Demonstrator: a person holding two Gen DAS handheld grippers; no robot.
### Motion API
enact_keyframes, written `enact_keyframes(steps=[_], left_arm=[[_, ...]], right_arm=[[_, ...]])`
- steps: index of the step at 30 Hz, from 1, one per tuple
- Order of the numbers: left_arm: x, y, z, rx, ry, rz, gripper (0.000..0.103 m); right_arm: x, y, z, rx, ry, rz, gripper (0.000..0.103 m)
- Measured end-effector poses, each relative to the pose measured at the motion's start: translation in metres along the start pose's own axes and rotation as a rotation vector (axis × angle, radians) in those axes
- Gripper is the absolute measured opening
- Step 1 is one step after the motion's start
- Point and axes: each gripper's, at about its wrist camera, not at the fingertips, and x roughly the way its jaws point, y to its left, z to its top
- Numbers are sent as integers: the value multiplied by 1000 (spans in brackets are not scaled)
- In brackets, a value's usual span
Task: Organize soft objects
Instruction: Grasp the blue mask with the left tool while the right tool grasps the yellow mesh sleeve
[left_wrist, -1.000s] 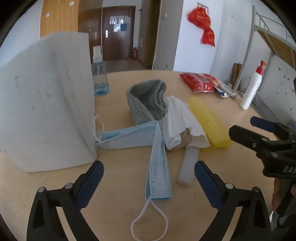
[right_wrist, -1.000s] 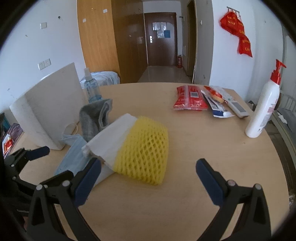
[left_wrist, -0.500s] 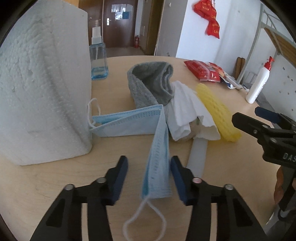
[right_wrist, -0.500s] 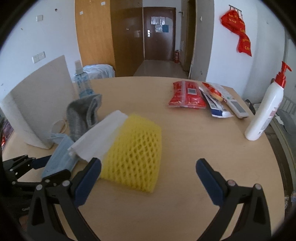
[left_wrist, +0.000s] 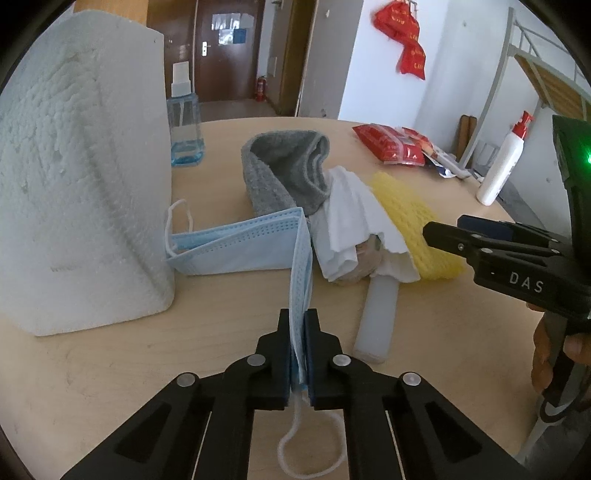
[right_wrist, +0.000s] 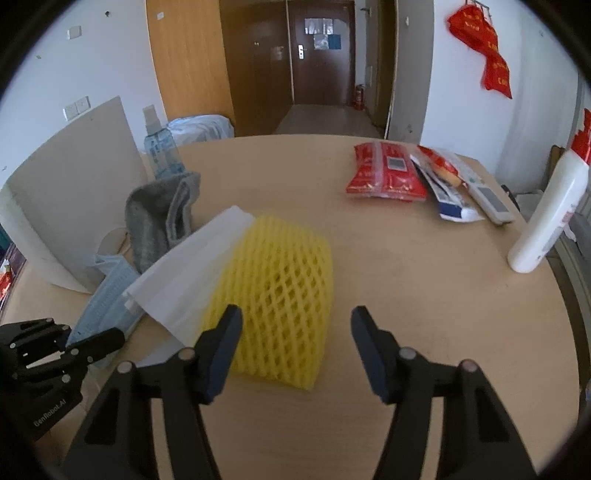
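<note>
**A:** While the lettering is in view, read it out: "DAS" in white on the black body of the right gripper (left_wrist: 480, 240), off to the right of the left jaws. And "BenRobot.AI" on the left gripper (right_wrist: 107, 341), seen low and left of the right jaws.

**B:** Got both. Surface is a round, pale wooden counter (right_wrist: 406, 295). Beyond it, a dark brown door down a hallway, white walls, red hangings (right_wrist: 491, 48) up high.

**A:** Left gripper (left_wrist: 298, 354) now: jaws pressed together on the blue face mask (left_wrist: 258, 247). One end is pinched between them, its ear loop dangling below, the rest stretching ahead toward the white foam block (left_wrist: 81, 192) on the left.

**B:** Right jaws stand apart, nothing between the pads. The yellow foam net (right_wrist: 280, 295) lies just ahead of them, its near edge by the left finger (right_wrist: 221, 347).

**A:** Ahead of the left jaws, the grey cloth (left_wrist: 288, 173) and white tissue (left_wrist: 351, 221) sit bunched against the net.

**B:** Far right of the right jaws, a white pump bottle (right_wrist: 546, 218); red packets (right_wrist: 384, 173) further ahead.

**A:** A bare hand (left_wrist: 554, 347) grips the right handle, low right.
</note>
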Motion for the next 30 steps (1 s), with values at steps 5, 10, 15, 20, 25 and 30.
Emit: enact_keyframes(steps=[5, 10, 15, 20, 25, 30], left_arm=[[-1, -1, 0, 4, -6, -10, 6], [-1, -1, -1, 11, -11, -13, 6], [-3, -1, 0, 9, -18, -20, 4], [-9, 2, 0, 1, -50, -23, 3], [-19, 3, 1, 2, -86, -17, 3], [-35, 5, 3, 7, -127, -6, 3]], right_arm=[[5, 4, 4, -12, 10, 1, 66], [14, 8, 4, -39, 50, 13, 62], [17, 7, 5, -28, 72, 41, 27], [15, 1, 3, 1, 73, 63, 12], [-1, -1, 1, 27, 20, 68, 11], [-23, 0, 1, 30, -33, 70, 11]])
